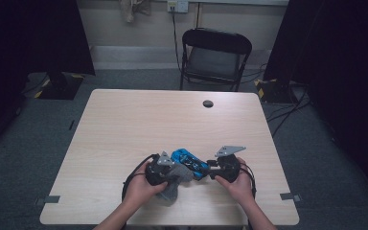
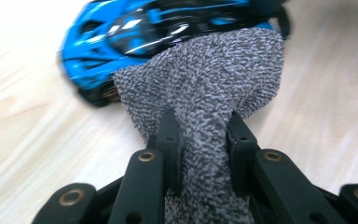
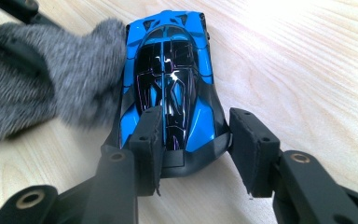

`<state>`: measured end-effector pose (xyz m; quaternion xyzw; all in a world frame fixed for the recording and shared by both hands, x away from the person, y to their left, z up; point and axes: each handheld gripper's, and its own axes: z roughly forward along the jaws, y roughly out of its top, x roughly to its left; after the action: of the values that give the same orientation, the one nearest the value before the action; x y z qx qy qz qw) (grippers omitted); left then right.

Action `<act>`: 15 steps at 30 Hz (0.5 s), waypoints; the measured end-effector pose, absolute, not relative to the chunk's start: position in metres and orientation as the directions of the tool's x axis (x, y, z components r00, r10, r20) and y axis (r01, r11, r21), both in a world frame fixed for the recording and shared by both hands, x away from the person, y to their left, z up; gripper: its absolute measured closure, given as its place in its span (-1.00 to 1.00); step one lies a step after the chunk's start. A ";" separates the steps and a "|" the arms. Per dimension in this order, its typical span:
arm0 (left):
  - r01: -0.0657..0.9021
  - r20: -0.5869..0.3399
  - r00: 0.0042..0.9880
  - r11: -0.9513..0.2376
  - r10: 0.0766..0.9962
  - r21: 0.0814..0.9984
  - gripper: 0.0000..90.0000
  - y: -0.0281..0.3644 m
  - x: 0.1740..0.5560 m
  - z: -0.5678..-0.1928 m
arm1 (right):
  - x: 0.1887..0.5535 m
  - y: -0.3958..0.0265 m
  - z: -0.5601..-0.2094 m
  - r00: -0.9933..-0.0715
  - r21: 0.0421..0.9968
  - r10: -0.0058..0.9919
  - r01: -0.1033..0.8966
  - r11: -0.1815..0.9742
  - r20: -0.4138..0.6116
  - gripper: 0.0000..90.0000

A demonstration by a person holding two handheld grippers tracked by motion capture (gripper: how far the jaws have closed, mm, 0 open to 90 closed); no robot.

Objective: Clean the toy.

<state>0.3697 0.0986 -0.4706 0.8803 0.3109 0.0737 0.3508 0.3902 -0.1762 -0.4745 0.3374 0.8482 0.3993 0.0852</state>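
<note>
A blue and black toy car point(image 1: 191, 162) point(image 3: 172, 79) lies on the light wood table point(image 1: 172, 120) near its front edge, between my two hands. My left gripper point(image 1: 175, 171) point(image 2: 200, 126) is shut on a grey speckled cloth point(image 1: 175, 184) point(image 2: 205, 93), and the cloth's bunched end lies against the car's point(image 2: 121, 42) side. My right gripper point(image 1: 210, 170) point(image 3: 196, 113) comes in from the right with its jaws straddling the car's near end. Its left pad overlaps the car body and its right pad sits just beside the car's edge. The cloth point(image 3: 42, 93) touches the car's left flank.
A black folding chair point(image 1: 214, 55) stands beyond the table's far edge. A round cable hole point(image 1: 208, 103) sits in the far part of the tabletop. Black curtains flank both sides, and cables run over the floor at the right.
</note>
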 end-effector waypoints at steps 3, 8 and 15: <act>0.517 -0.097 0.776 -0.540 0.624 0.664 0.61 0.107 0.376 -0.471 | 0.390 -0.176 -0.475 -0.757 0.735 0.641 0.505 0.451 0.127 0.25; 0.529 -0.101 0.763 -0.527 0.639 0.665 0.62 0.114 0.383 -0.471 | 0.390 -0.176 -0.475 -0.756 0.736 0.641 0.507 0.448 0.131 0.25; 0.545 -0.104 0.738 -0.497 0.667 0.675 0.62 0.124 0.389 -0.471 | 0.391 -0.177 -0.475 -0.757 0.735 0.639 0.509 0.448 0.136 0.25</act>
<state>0.3890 0.1241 -0.4713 0.8610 0.3518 0.0858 0.3571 0.3909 -0.1770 -0.4750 0.3390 0.8469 0.4016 0.0807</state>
